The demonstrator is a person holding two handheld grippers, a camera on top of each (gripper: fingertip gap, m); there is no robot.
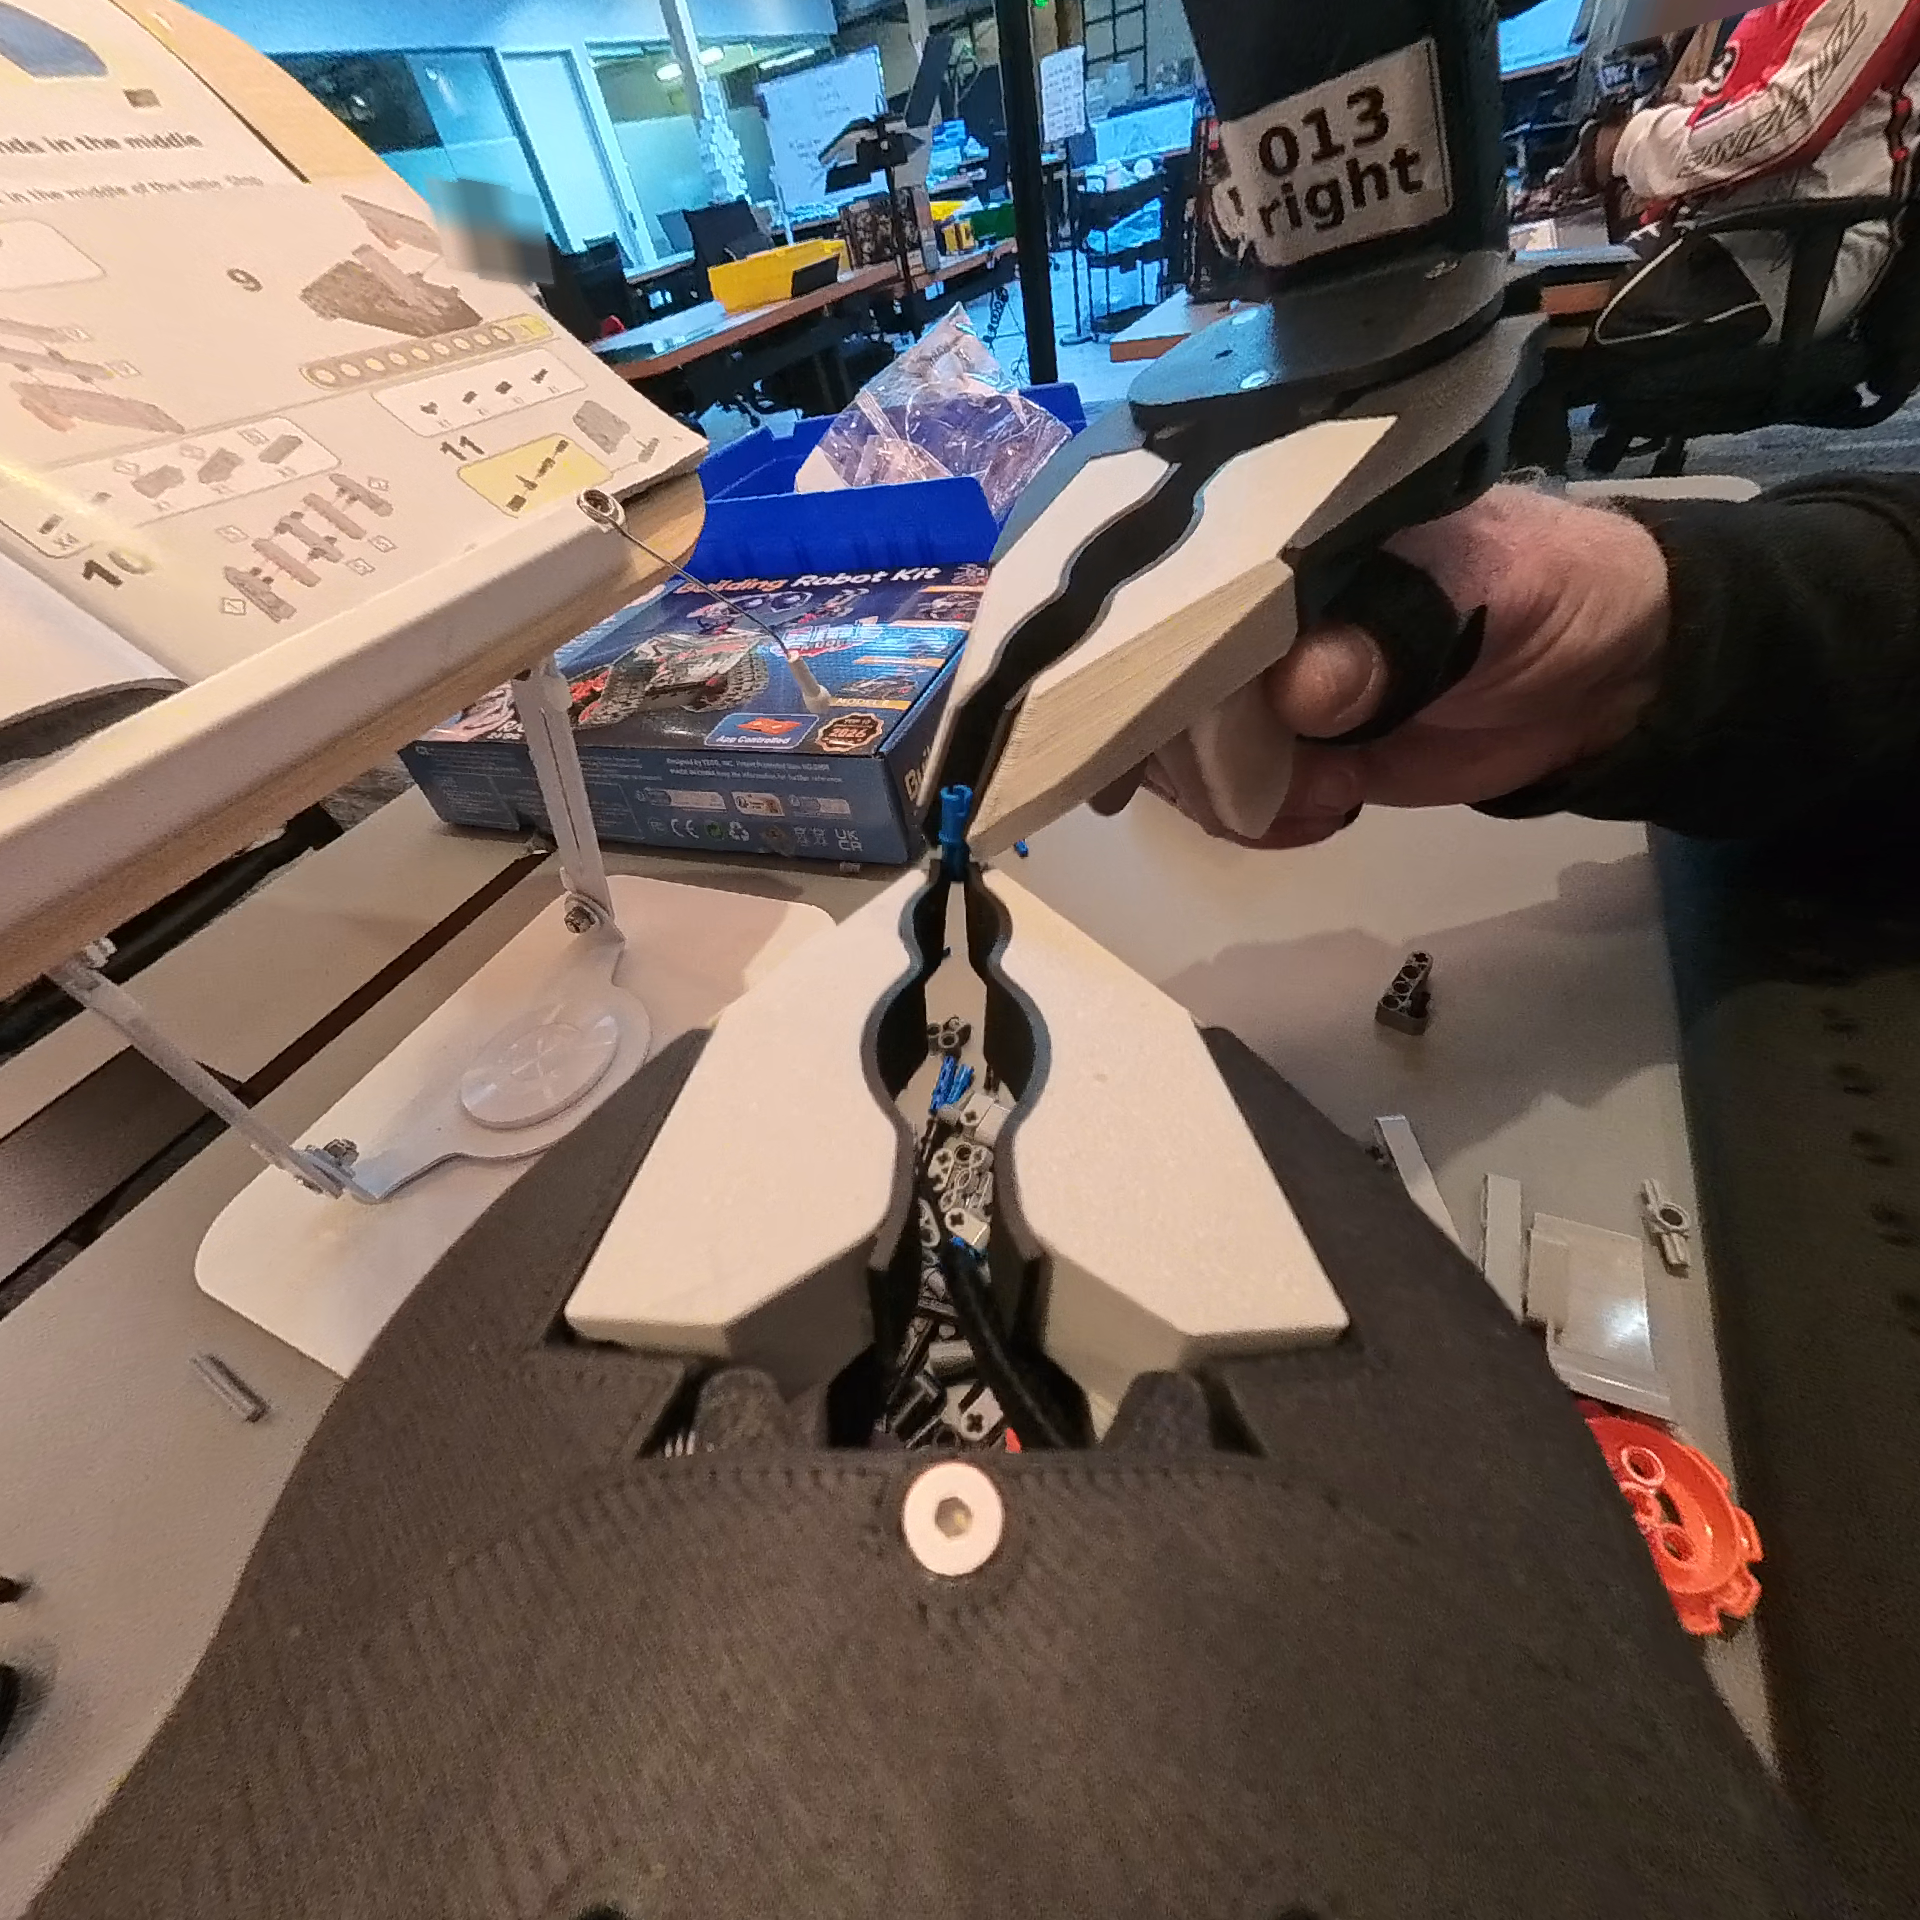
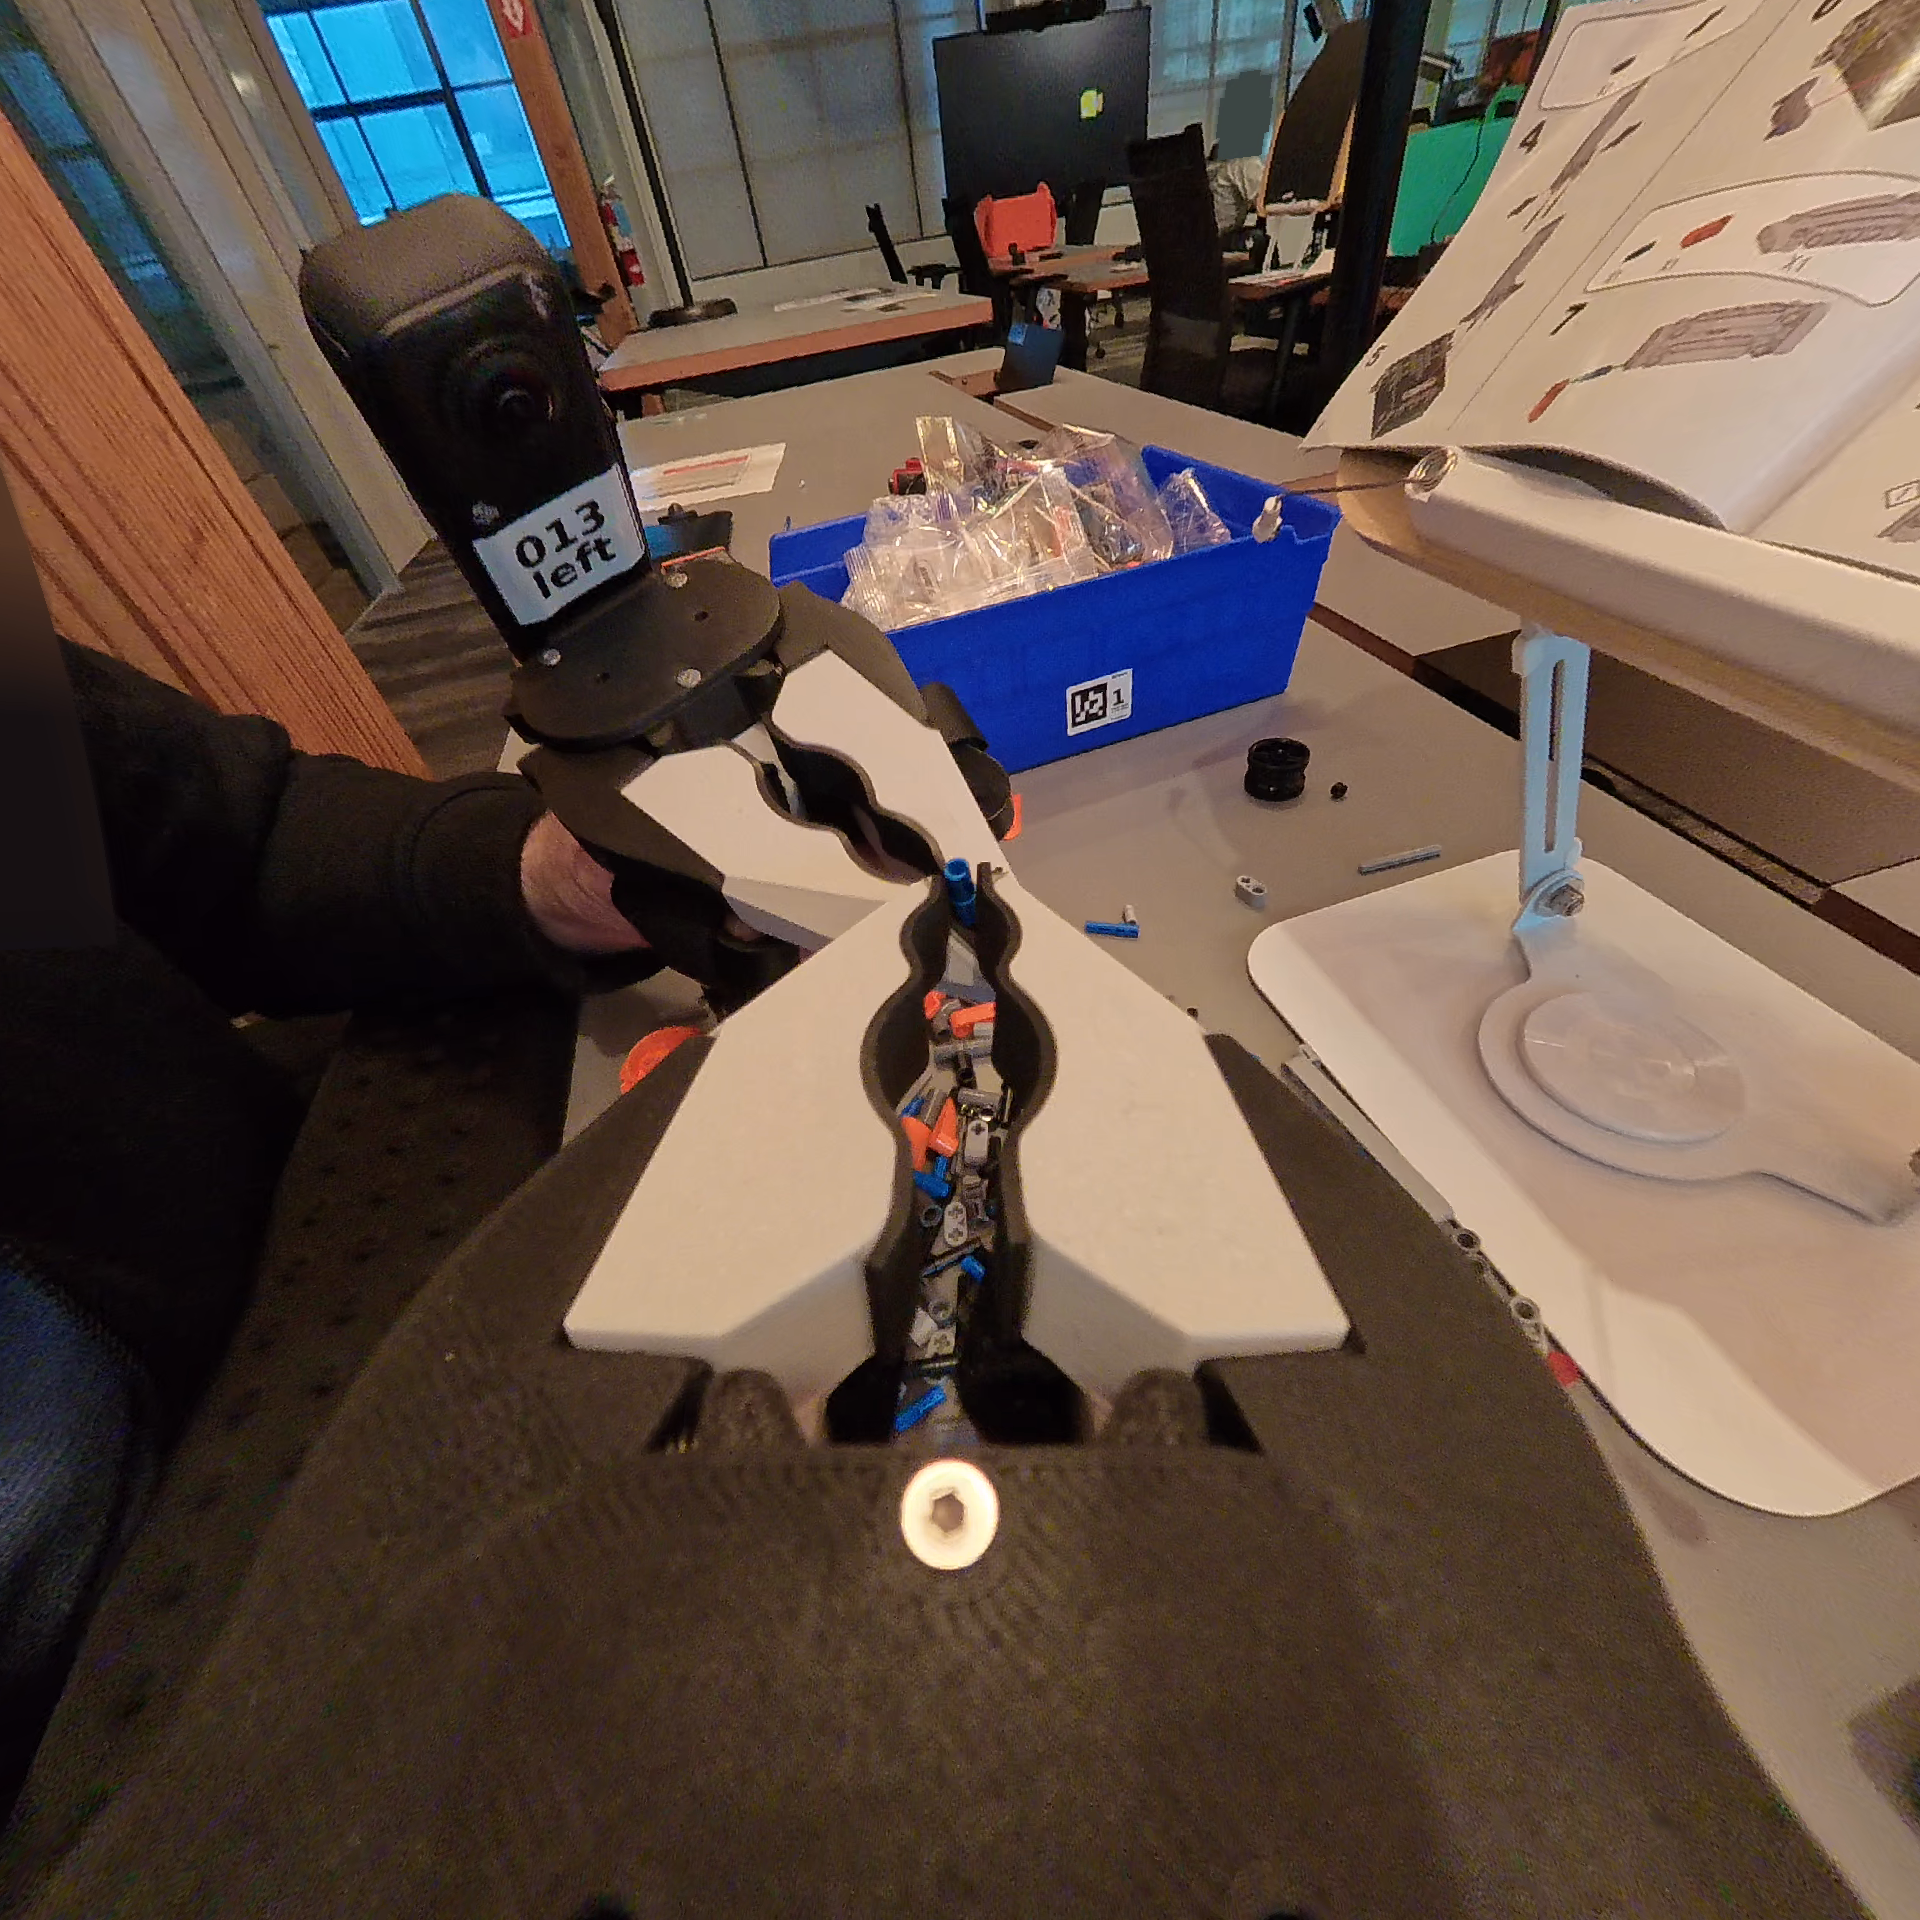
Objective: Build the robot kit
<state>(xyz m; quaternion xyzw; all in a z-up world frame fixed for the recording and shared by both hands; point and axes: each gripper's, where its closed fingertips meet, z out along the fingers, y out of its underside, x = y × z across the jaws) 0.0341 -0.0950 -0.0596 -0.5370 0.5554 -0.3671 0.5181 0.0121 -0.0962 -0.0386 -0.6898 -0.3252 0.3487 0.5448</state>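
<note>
Many clear bags [image 2: 1023,509] fill blue bin [image 2: 1049,665], behind both grippers.

I am looking at a grey table [image 2: 1164,831] carrying a blue bin [image 2: 1049,634] of clear bags at the far side. A white stand base [image 2: 1455,1226] is sitting near right, a black wheel [image 2: 1275,770] and small loose pieces lying between them. In my left view, a printed kit box [image 1: 717,717] is lying far, an orange gear [image 1: 1683,1527] near right.
</note>
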